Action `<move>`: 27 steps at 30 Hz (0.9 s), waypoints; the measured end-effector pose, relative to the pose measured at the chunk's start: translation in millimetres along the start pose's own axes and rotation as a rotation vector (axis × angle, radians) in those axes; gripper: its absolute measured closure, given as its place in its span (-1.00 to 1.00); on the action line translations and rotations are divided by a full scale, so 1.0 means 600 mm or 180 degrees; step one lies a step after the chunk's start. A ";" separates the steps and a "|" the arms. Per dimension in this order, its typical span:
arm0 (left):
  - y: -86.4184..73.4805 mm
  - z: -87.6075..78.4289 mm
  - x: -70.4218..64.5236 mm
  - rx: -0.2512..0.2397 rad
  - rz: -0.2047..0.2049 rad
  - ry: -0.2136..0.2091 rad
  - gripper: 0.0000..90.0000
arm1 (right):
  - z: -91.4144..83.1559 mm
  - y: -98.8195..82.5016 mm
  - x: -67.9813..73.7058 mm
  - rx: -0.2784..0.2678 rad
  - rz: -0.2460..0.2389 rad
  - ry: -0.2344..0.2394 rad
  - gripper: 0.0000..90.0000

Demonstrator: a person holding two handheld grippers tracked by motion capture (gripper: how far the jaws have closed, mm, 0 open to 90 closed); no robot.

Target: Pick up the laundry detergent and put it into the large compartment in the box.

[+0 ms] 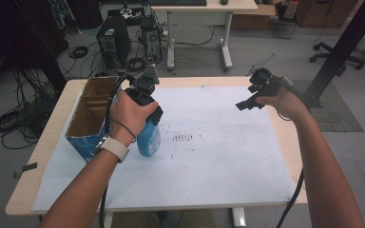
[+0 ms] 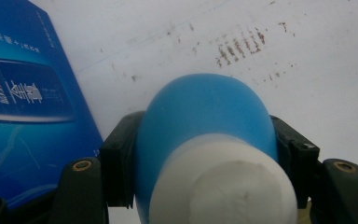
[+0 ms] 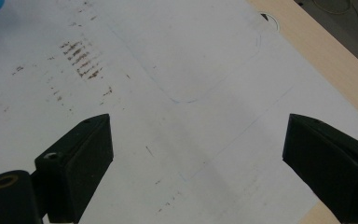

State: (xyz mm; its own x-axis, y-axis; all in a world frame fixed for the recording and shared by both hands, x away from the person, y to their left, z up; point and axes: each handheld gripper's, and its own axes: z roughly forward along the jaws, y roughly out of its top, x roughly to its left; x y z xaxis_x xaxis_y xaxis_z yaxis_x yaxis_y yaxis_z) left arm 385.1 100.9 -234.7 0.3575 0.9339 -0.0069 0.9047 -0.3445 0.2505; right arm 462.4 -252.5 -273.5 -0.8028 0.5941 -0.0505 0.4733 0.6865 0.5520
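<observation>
Between left tongs (image 2: 205, 154), blue bottle (image 2: 205, 116)

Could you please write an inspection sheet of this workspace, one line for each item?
Surface: table covered by a white sheet with brown smudges.
Job's things: blue bottle with a white cap, beside an open blue box at the sheet's left edge.
Clutter: nothing seen on the sheet.
Grippers: left gripper shut on the bottle, one jaw on each side; right gripper open, nothing between its jaws, held above the sheet.
Cables: one trails from each gripper; the right cable hangs over the table's near edge.
Surroundings: computer tower, floor cables, a second desk, an office chair.
</observation>
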 end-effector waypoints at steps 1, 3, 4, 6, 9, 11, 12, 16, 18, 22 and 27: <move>0.000 -0.003 0.001 -0.0002 -0.0005 0.0000 -0.17 | 0.000 0.000 0.000 -0.0004 -0.0004 0.0002 -0.81; 0.000 -0.008 0.003 0.0007 -0.0002 0.0001 -0.17 | 0.000 0.000 0.000 -0.0002 -0.0003 0.0002 -0.81; -0.001 -0.012 0.003 -0.0001 -0.0009 0.0005 -0.17 | 0.000 0.000 0.000 -0.0001 -0.0006 0.0005 -0.81; -0.001 -0.018 0.004 -0.0006 -0.0003 0.0014 -0.17 | -0.001 0.000 0.000 -0.0009 -0.0004 0.0004 -0.80; 0.000 -0.026 0.004 0.0024 0.0005 0.0016 -0.17 | -0.002 0.000 -0.001 -0.0009 -0.0007 0.0005 -0.80; 0.001 -0.032 0.006 0.0026 0.0006 0.0002 -0.17 | -0.002 0.000 -0.001 -0.0011 -0.0006 0.0007 -0.80; 0.002 -0.036 0.006 0.0029 0.0001 -0.0013 -0.17 | -0.002 0.000 -0.001 -0.0010 -0.0006 0.0008 -0.80; 0.004 -0.050 0.005 0.0017 0.0016 -0.0012 -0.17 | 0.000 0.000 0.000 0.0001 -0.0008 0.0011 -0.80; 0.005 -0.056 0.004 0.0014 0.0021 -0.0011 -0.17 | 0.000 0.000 -0.001 -0.0005 -0.0004 0.0010 -0.80; 0.007 -0.069 0.005 0.0008 0.0021 -0.0029 -0.17 | -0.001 0.000 0.000 -0.0004 -0.0005 0.0015 -0.80; 0.007 -0.084 0.004 -0.0015 0.0052 0.0006 -0.17 | 0.000 0.000 0.000 -0.0003 -0.0009 0.0020 -0.80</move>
State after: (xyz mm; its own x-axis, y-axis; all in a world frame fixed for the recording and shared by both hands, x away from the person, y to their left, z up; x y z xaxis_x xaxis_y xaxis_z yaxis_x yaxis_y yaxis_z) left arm 378.1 106.2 -184.8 0.3717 0.9284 -0.0009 0.8977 -0.3592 0.2552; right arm 462.4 -252.6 -273.2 -0.8064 0.5895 -0.0467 0.4707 0.6877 0.5527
